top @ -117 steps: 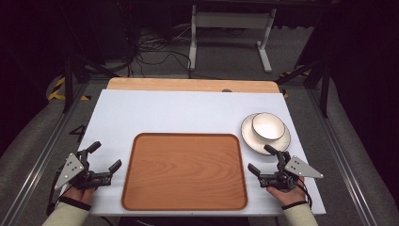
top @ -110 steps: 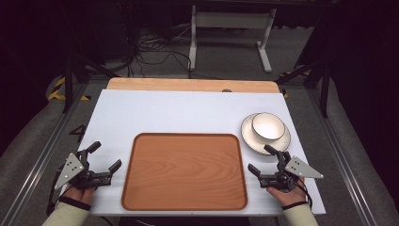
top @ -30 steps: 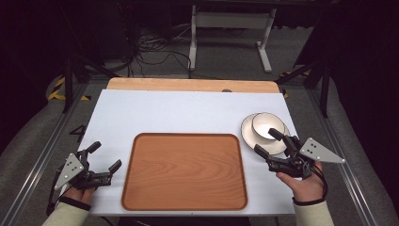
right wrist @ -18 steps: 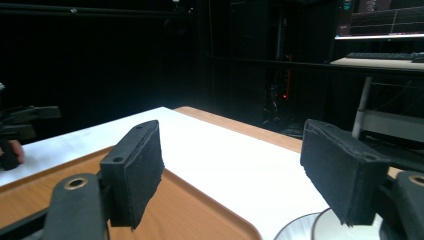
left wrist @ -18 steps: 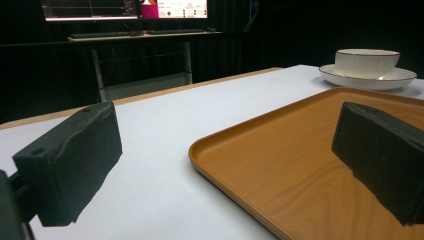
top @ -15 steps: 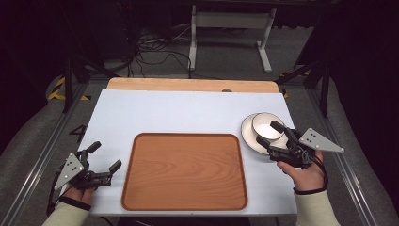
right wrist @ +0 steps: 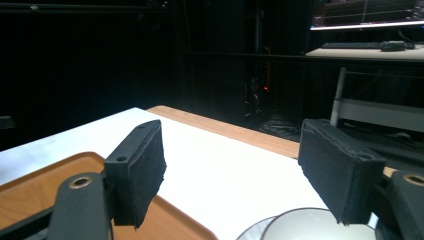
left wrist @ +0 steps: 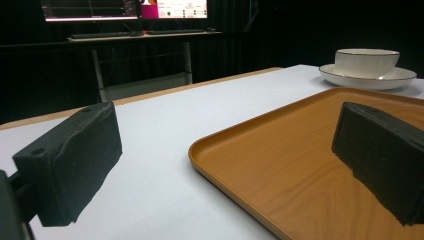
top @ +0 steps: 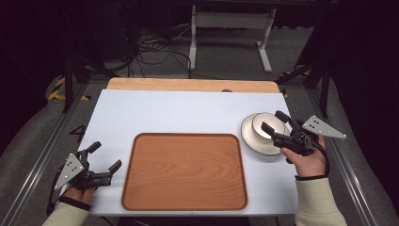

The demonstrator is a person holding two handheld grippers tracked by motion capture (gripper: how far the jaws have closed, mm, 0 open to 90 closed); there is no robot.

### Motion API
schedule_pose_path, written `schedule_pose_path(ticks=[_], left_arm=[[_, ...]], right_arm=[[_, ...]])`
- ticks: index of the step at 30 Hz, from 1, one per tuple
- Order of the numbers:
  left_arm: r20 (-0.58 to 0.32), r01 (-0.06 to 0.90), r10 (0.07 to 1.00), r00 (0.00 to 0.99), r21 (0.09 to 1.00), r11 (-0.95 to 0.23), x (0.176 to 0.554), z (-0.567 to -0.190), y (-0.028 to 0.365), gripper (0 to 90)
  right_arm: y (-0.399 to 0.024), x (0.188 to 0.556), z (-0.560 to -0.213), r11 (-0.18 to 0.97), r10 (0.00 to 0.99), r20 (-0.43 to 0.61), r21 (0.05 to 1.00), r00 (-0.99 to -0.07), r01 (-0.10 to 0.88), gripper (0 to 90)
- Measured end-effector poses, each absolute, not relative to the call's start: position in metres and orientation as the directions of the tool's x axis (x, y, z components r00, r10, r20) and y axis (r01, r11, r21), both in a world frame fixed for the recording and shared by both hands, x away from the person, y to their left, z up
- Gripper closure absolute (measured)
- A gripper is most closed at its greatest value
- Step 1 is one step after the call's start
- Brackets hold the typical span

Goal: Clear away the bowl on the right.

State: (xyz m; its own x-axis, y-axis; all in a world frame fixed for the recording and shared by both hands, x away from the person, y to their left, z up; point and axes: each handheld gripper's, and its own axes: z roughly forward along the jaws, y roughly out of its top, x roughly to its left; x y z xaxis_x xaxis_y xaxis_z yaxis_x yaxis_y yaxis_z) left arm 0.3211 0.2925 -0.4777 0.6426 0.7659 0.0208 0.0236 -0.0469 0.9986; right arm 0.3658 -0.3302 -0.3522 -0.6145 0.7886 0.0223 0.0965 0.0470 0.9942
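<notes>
Since the earlier frame, the right tool [top: 275, 121] has moved from the counter's [top: 188, 113] near edge to above the bowl [top: 268, 126] on its saucer [top: 249, 136], jaws spread, closing slightly, nothing between, while the left tool [top: 104, 156] rests spread beside the tray [top: 183, 169].

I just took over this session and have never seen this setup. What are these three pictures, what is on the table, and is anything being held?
There is no robot arm: a person holds a two-fingered tool in each hand. The high view looks down on the table from above. The other two views come from cameras riding on each tool, looking along its black fingers.

On the white table lie a wooden tray and a bowl standing on a plate.

The right gripper hovers over the bowl, fingers apart, holding nothing. The left gripper rests open beside the tray, also holding nothing.
</notes>
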Motion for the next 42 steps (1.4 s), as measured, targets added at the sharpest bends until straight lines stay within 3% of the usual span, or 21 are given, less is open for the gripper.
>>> schedule_pose_path(ticks=[22,29,42], left_arm=[[0.023,0.023,0.765,0.643,0.998,-0.050,0.321,-0.478,0.293,0.2],[0.023,0.023,0.765,0.643,0.999,-0.050,0.321,-0.478,0.293,0.2],[0.024,0.023,0.766,0.643,0.998,-0.050,0.321,-0.478,0.293,0.2]], right_arm=[[-0.346,0.396,-0.348,0.073,0.845,0.031,0.982,-0.534,0.173,30.9],[-0.357,0.403,-0.349,0.054,0.860,0.044,0.983,-0.509,0.177,37.9],[-0.365,0.419,-0.362,0.105,0.929,0.043,0.922,-0.368,0.372,36.3]])
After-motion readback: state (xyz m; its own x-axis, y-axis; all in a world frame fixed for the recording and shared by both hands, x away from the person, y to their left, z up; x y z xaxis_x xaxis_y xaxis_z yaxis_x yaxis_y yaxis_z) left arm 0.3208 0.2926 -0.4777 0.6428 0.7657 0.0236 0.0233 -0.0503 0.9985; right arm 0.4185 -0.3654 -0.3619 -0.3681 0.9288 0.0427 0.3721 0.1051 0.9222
